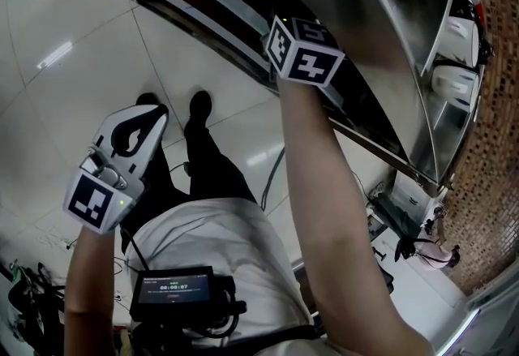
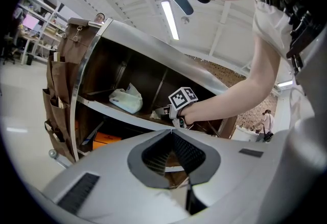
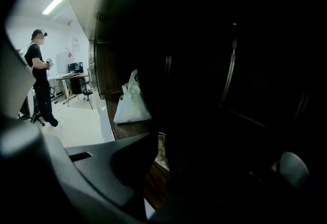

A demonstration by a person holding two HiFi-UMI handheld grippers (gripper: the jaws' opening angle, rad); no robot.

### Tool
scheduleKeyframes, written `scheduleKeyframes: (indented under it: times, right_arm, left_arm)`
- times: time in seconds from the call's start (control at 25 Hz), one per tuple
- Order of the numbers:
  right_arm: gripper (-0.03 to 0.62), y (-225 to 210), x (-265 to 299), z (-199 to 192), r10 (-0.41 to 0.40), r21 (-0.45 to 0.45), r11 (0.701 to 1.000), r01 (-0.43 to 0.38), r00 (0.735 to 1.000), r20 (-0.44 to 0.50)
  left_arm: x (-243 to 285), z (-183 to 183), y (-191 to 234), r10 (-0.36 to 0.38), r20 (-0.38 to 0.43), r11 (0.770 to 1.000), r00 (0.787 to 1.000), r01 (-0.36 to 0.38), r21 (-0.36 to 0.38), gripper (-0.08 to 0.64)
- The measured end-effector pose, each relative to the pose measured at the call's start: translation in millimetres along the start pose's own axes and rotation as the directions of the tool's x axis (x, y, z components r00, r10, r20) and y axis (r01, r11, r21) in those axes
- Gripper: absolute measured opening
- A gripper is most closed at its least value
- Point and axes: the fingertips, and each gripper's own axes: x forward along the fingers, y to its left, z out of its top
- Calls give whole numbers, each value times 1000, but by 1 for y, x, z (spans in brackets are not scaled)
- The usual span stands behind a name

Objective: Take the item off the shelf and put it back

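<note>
Closest in, my left gripper (image 2: pixel 171 131) hangs back, jaws together on nothing, out of the way. On the shelf (image 2: pixel 117 113), past the white bag (image 2: pixel 126 99), my right gripper (image 3: pixel 163 141) reaches into shadow, jaws narrow on the small pale item (image 3: pixel 161 152), gripped for lifting out, I reckon.

A small pale packet (image 3: pixel 161 150), greenish-white, is standing upright on the brown upper board of the shelf (image 2: pixel 153 50), half in shadow. The shelf is standing open at the front, showing a shiny metal frame and a dark inside.
</note>
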Motion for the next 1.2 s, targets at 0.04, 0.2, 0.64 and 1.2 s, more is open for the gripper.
scheduleKeyframes:
  times: [0.04, 0.2, 0.64, 1.2]
  right_arm:
    - [42, 0, -1, 1, 0, -3, 1000, 0, 1000, 3]
    - [12, -1, -3, 3, -3, -9, 1000, 3, 1000, 10]
    - [5, 3, -24, 15, 20, -8, 1000, -19, 998, 59]
    - [5, 71, -78, 34, 201, -189, 966, -179, 974, 104]
  left_arm:
    - [-1, 0, 0, -1, 2, 1000, 1000, 1, 0, 15]
    - [-2, 1, 0, 4, 8, 1000, 1000, -4, 5, 15]
    - [0, 3, -11, -13, 15, 1000, 1000, 12, 27, 15]
    - [-10, 29, -26, -6, 48, 997, 999, 3, 75, 15]
